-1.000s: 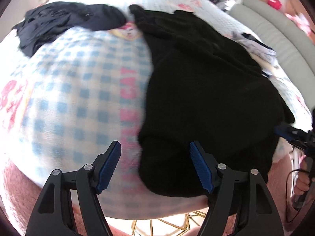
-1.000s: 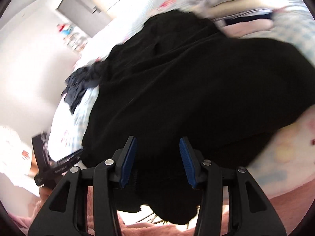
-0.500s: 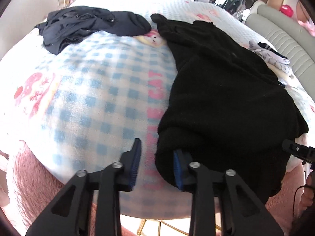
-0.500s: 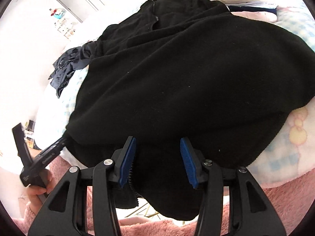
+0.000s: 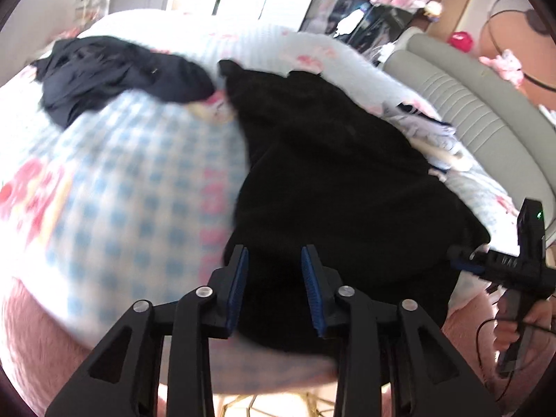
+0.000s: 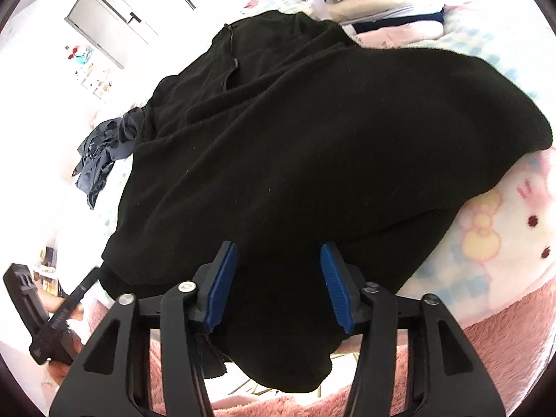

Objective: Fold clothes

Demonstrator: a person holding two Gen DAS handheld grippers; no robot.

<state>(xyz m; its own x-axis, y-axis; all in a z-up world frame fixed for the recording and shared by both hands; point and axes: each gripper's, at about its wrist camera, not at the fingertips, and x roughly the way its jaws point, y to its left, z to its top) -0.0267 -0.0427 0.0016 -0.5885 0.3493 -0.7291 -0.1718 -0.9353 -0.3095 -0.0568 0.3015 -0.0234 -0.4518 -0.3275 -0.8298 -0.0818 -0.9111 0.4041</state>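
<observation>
A black fleece garment point(image 6: 312, 146) lies spread on a checked blanket point(image 5: 132, 180), its hem draping over the bed's near edge. Left tongs point(image 5: 274, 288) and right tongs point(image 6: 278, 285) hover open at that hem. Bare blanket lies left.

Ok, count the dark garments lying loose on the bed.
2. The black fleece garment is spread in front of both grippers, its near hem hanging off the bed edge. The crumpled navy garment lies at the far left. More may sit in the folded pile.
</observation>
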